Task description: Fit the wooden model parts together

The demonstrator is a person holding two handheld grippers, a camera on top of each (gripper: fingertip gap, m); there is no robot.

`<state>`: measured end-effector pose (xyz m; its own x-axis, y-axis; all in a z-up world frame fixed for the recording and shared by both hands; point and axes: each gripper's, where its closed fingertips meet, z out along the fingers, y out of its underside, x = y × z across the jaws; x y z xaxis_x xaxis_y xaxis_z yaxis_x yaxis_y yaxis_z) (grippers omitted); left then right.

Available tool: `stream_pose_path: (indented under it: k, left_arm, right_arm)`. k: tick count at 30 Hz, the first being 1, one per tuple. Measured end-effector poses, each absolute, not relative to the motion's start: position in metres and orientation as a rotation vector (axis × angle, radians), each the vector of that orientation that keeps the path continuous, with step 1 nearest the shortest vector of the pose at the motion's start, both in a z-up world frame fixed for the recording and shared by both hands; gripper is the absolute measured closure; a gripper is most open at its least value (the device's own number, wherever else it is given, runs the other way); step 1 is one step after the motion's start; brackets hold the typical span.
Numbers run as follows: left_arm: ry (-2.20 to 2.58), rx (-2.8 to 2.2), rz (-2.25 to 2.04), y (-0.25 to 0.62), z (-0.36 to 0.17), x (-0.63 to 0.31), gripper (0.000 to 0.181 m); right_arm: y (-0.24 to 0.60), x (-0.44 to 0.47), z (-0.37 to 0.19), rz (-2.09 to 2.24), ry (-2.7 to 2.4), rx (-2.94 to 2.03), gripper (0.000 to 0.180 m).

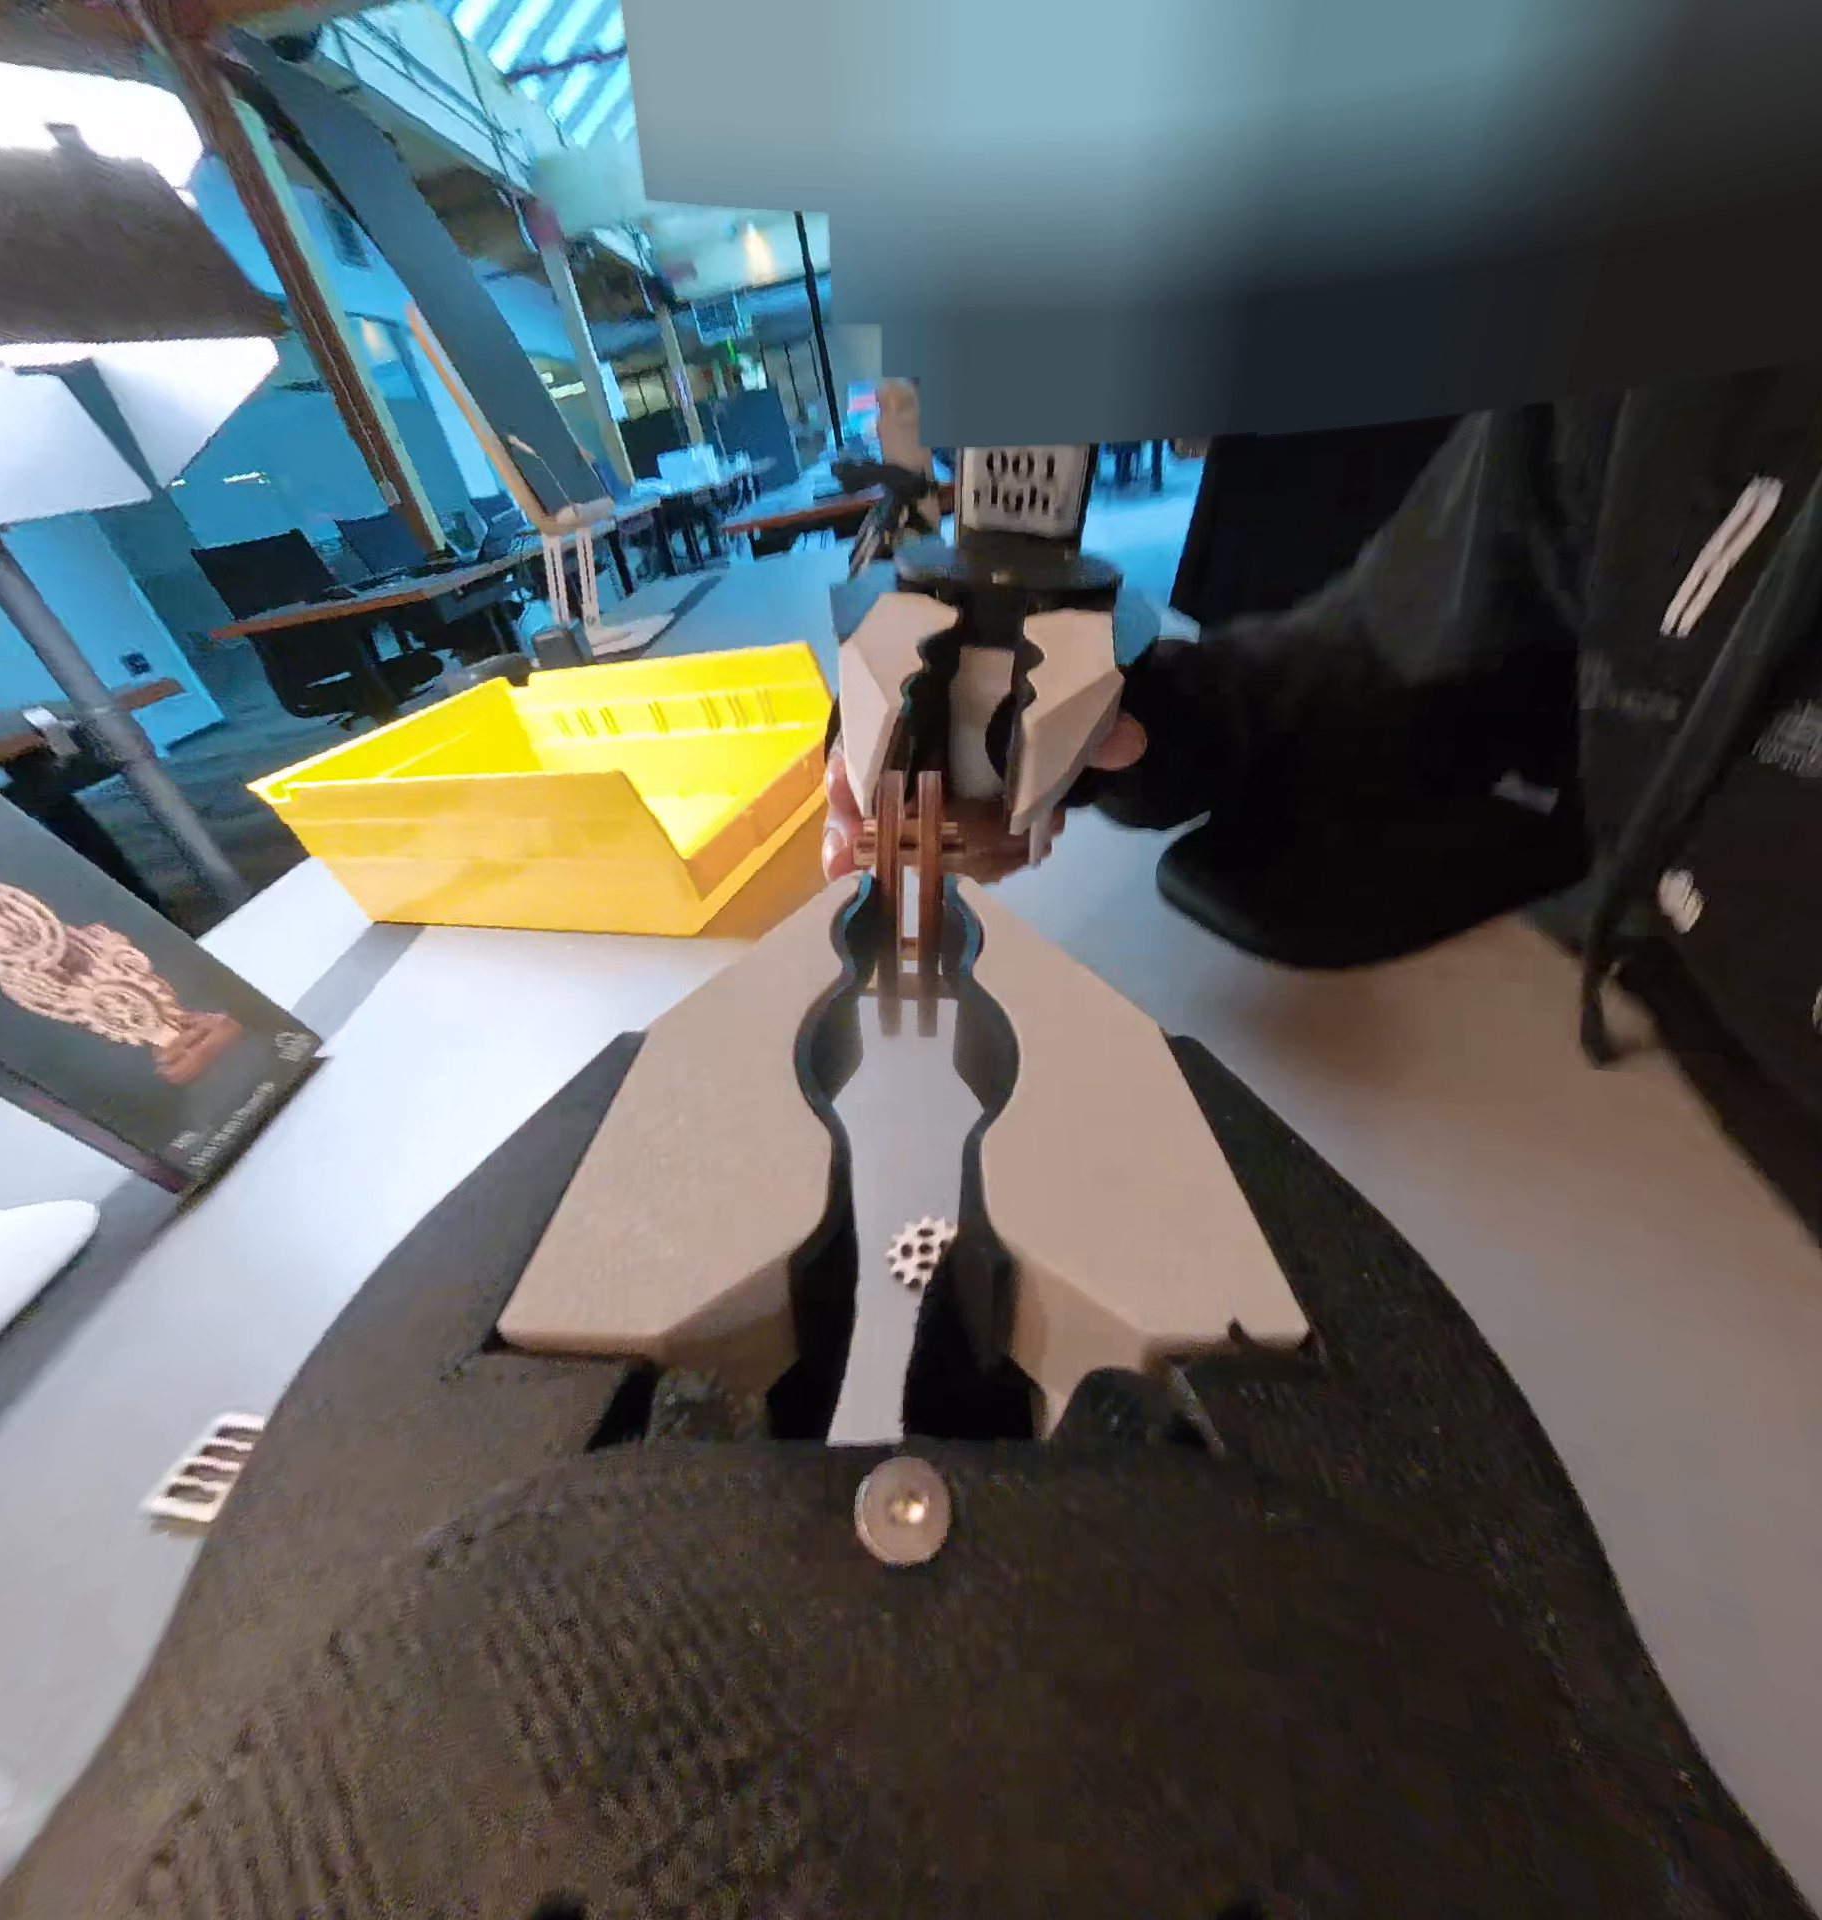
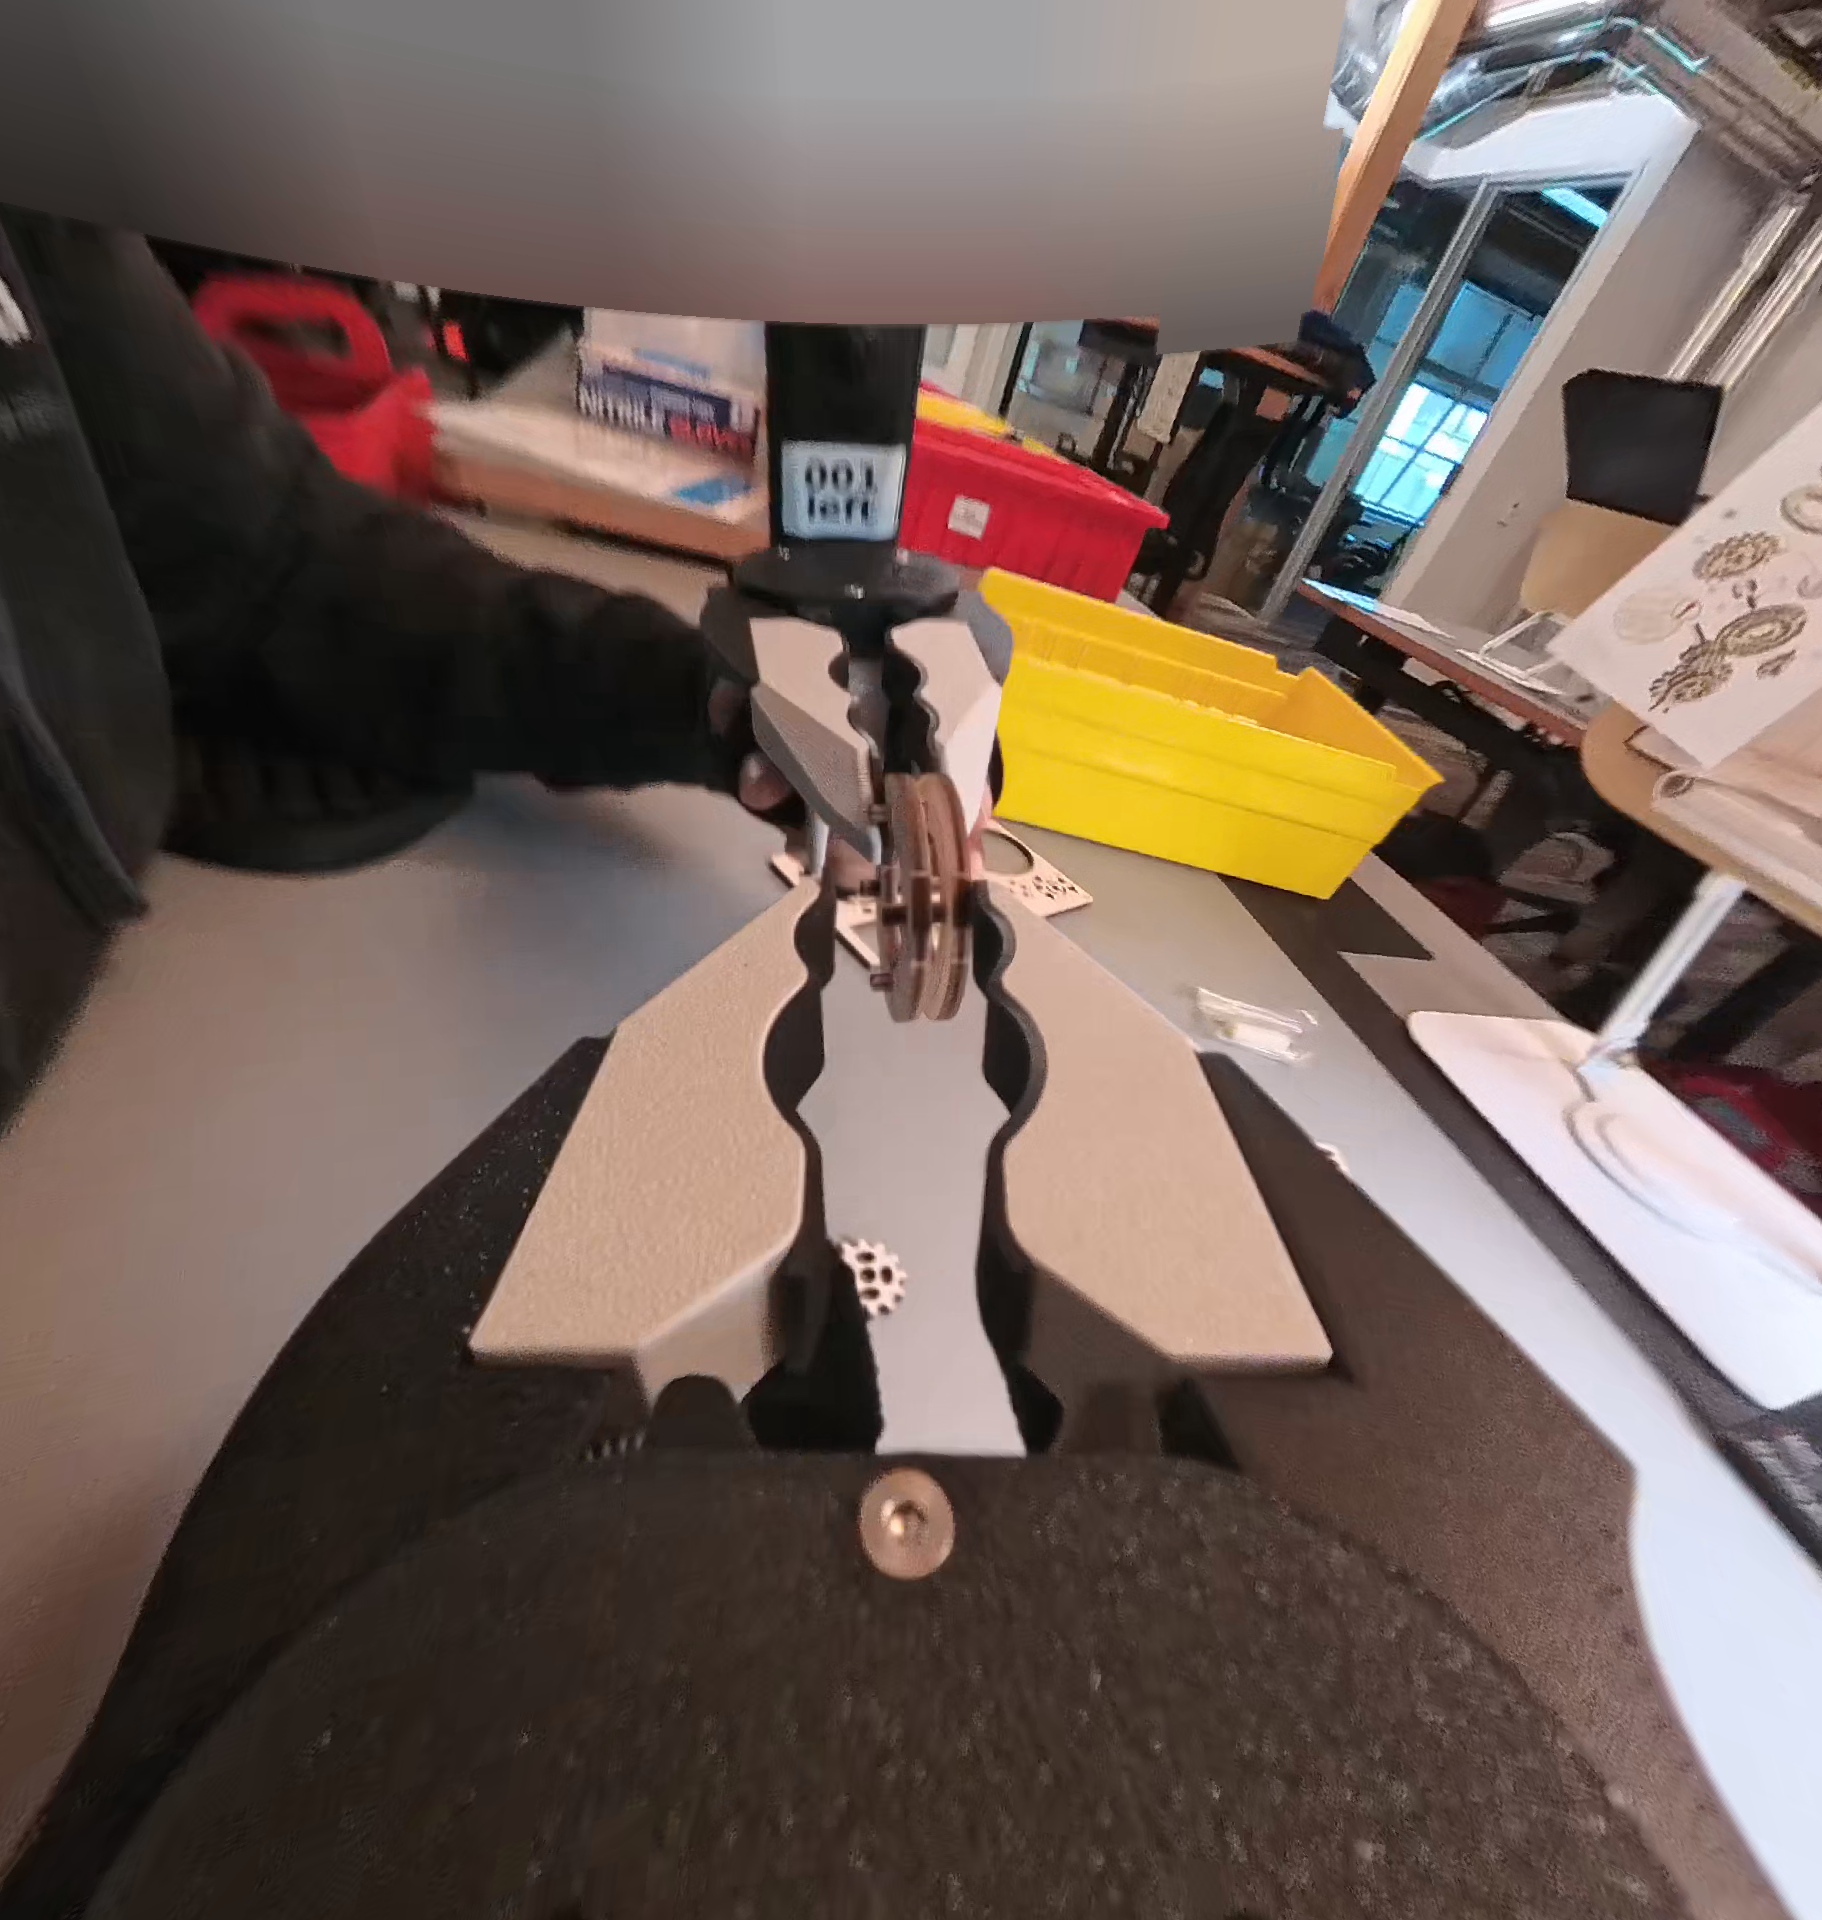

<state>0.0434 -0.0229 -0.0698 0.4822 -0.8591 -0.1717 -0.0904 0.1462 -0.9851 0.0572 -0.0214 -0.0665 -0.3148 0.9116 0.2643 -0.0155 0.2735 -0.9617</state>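
A small wooden wheel assembly (image 1: pixel 909 883), two brown discs on a cross axle, hangs above the grey table between both grippers. My left gripper (image 1: pixel 909 920) is shut on its lower edge, discs edge-on between the fingers. The right gripper (image 1: pixel 974 748) faces it from behind with its jaws apart, held by a hand in a black sleeve. In the right wrist view, my right gripper (image 2: pixel 902 920) straddles the assembly (image 2: pixel 922 914) with a gap on each side. The left gripper (image 2: pixel 886 727) clamps the discs from the far side.
A yellow plastic bin (image 1: pixel 574 790) stands on the table (image 1: pixel 1406 1091) behind the grippers, also in the right wrist view (image 2: pixel 1187 748). A dark picture box (image 1: pixel 107 987) leans at left. A flat wooden part sheet (image 2: pixel 1042 888) and a small clear bag (image 2: pixel 1250 1013) lie on the table. Printed sheets (image 2: pixel 1717 623) are at right. Less than 4 cm separates the two grippers' tips.
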Motion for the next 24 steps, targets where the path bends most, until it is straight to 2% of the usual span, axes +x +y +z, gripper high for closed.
stream_pose_path:
  k: [5, 7, 15, 17, 20, 24]
  left_arm:
    - [0.8, -1.277, -0.865, -0.022, -0.057, 0.043, 0.171]
    - [0.774, -1.26, -0.913, -0.024, -0.053, 0.045, 0.171]
    - [0.731, -1.276, -1.0, -0.023, -0.054, 0.044, 0.17]
    - [0.756, -1.313, -0.975, -0.022, -0.061, 0.041, 0.169]
    - [0.777, -1.353, -0.859, -0.017, -0.06, 0.025, 0.154]
    - [0.867, -1.398, -0.707, -0.018, -0.057, 0.023, 0.151]
  right_arm:
    - [-0.013, 0.056, -0.062, 1.311, -1.506, -0.927, 0.158]
    - [-0.015, 0.055, -0.061, 1.319, -1.501, -0.931, 0.168]
    - [-0.016, 0.055, -0.057, 1.359, -1.523, -1.0, 0.171]
    - [-0.016, 0.054, -0.062, 1.312, -1.555, -1.023, 0.171]
    - [-0.011, 0.052, -0.067, 1.238, -1.578, -1.056, 0.171]
    - [-0.008, 0.05, -0.076, 1.14, -1.623, -1.077, 0.171]
